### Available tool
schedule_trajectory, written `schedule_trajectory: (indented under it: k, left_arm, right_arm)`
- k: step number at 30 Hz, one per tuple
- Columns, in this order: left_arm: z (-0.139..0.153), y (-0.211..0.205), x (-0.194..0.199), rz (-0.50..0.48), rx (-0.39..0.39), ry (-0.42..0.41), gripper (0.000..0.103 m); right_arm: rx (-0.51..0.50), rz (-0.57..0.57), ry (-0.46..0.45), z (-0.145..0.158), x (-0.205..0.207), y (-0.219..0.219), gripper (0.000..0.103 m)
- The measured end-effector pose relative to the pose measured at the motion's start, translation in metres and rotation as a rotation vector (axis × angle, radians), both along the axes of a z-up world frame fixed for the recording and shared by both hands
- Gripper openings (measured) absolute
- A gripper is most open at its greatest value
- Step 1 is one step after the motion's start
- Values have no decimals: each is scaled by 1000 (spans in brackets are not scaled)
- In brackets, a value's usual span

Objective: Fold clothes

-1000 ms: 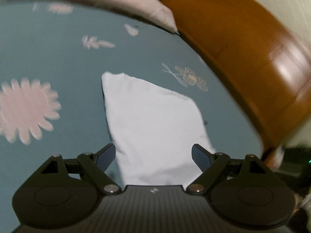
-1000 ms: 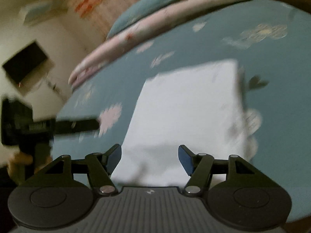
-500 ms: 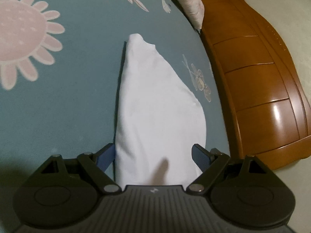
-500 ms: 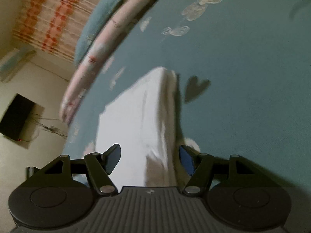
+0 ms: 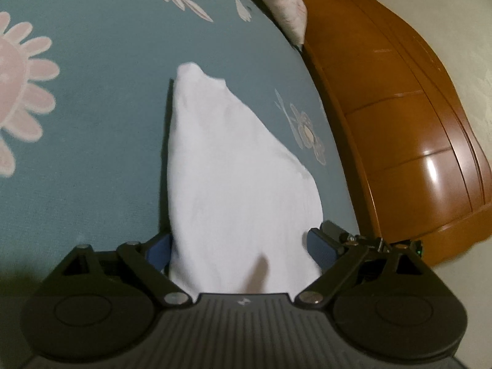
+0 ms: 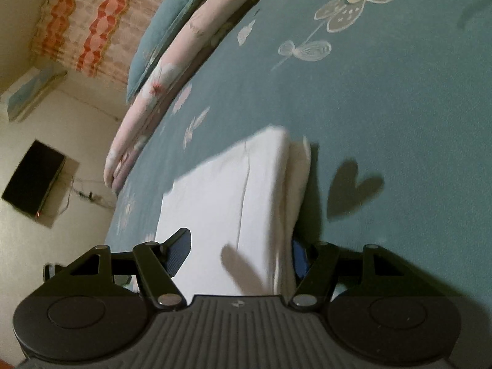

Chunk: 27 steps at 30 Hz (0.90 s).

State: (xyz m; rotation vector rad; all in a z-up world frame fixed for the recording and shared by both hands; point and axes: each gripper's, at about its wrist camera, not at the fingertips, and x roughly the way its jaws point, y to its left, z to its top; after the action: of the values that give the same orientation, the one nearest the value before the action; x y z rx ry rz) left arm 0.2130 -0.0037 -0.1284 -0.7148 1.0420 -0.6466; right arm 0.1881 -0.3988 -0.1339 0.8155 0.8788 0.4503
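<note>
Your left gripper (image 5: 241,250) has its jaws wide, and they have just been opening more. The one white cloth (image 5: 233,178) lies between them; you cannot tell if the pads touch it. Your right gripper (image 6: 238,253) stands partly open, with the cloth's thick folded edge (image 6: 292,184) between its jaws, close to the right pad (half hidden behind it). The cloth's near end is cut off by both gripper bodies. It lies flat on the blue bed sheet (image 5: 92,153), which is bare all around it. Farther off you see one pink quilt roll (image 6: 160,92), one blue pillow (image 6: 166,24), one wooden bed frame (image 5: 399,123) and one dark screen (image 6: 30,178).
</note>
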Motion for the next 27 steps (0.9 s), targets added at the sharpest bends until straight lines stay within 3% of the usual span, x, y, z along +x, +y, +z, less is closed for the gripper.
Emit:
schedule_trajectory:
  k: [4,12,17,20,21,22,23,24,27]
  left_arm:
    - [-4,6,0,-8,-30,-3,90]
    - [-1,0,21,-2,-4,-27,88]
    - [-3,8,10,-14,-11,-34,80]
    - [-3,4,14,-12,18,-27,75]
    - [-1,2,15,-6,41,-20,67]
    - [1,0,16,0,76,-16,53]
    - [3,-1,16,4,107,-13,46]
    - [5,-2,16,7,137,-9,33]
    - [8,0,15,24,163,10,22]
  right_arm:
    - [-13,53,-3,1,-30,3,71]
    - [-4,7,0,3,10,12,71]
    - [-31,54,-8,4,-14,13,71]
    - [-74,51,-19,3,-22,13,55]
    - [-80,34,0,1,-18,12,37]
    - [-84,15,20,-1,-13,9,26]
    - [-79,7,26,-3,-11,8,23]
    - [-81,5,20,-3,-12,8,21]
    - [-119,-5,-5,2,-17,13,20]
